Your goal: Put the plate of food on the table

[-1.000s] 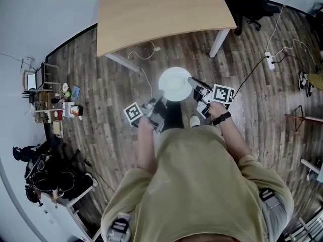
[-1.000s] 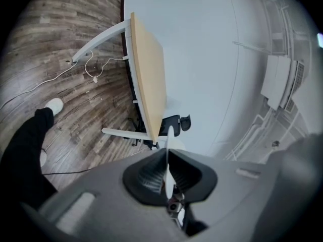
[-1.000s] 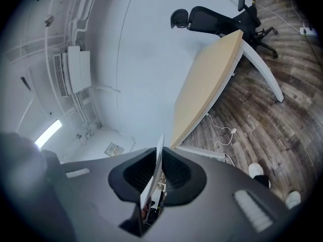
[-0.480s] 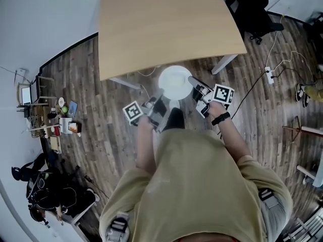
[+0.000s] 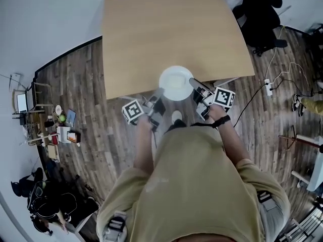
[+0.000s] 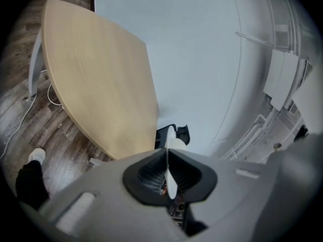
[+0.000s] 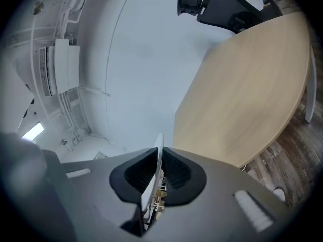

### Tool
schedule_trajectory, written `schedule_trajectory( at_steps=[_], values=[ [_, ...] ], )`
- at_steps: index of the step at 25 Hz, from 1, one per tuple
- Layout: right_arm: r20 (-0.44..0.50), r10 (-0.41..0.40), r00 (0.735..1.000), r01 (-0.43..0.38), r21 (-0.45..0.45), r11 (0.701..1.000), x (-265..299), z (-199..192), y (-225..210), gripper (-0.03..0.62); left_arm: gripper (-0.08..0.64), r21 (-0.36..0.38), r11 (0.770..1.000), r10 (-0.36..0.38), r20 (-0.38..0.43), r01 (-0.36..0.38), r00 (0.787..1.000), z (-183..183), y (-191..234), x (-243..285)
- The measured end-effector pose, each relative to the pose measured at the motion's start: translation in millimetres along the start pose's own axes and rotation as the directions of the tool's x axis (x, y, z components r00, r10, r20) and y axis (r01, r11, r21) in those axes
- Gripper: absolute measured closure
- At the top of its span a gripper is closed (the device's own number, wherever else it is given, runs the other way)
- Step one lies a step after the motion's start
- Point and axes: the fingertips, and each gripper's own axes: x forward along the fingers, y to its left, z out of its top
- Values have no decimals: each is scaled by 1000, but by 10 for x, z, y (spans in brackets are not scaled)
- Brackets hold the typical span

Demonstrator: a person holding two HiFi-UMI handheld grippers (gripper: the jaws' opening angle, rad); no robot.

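Note:
A white round plate [image 5: 176, 83] hangs level over the near edge of the light wooden table [image 5: 166, 29]; I cannot make out food on it. My left gripper [image 5: 160, 94] is shut on its left rim and my right gripper [image 5: 193, 82] is shut on its right rim. In the left gripper view the plate [image 6: 171, 178] shows edge-on, pinched between the dark pads of the left gripper [image 6: 168, 154], with the table [image 6: 96, 79] ahead. In the right gripper view the plate's rim [image 7: 153, 183] sits clamped in the right gripper [image 7: 160, 154], beside the table [image 7: 247, 89].
A black office chair [image 5: 262, 14] stands off the table's far right corner. A power strip with cables [image 5: 268, 86] lies on the wood floor at right. Small clutter [image 5: 63, 130] lines the left wall. My shoe [image 5: 176, 117] is near the table's edge.
The person has walked up to the table. The plate, held by both grippers, was above the floor before and now overlaps the table's near edge.

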Motion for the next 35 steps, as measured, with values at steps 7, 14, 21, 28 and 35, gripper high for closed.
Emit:
schedule_trajectory(
  at_steps=[7,14,21,28,35],
  values=[
    [33,-50,998,49,32,998,213,267,-141,571,549,-3,1000,17,-37,-17,999,303,58,282],
    [25,-24,999,24,-1,1000,409,681,-216,569,549,-16,1000,-24,-13,24,1000,505,-54,634],
    [-37,-3,999,4,18,1000,606,1027,-325,566,549,2,1000,26,36,-26,999,677,-84,921],
    [-90,11,996,-7,40,999,641,1670,-670,561,549,16,997,69,67,-70,995,768,-82,1628],
    [-79,10,997,-6,56,998,503,2086,-871,560,549,18,996,81,41,-82,996,697,-175,2114]
  ],
)
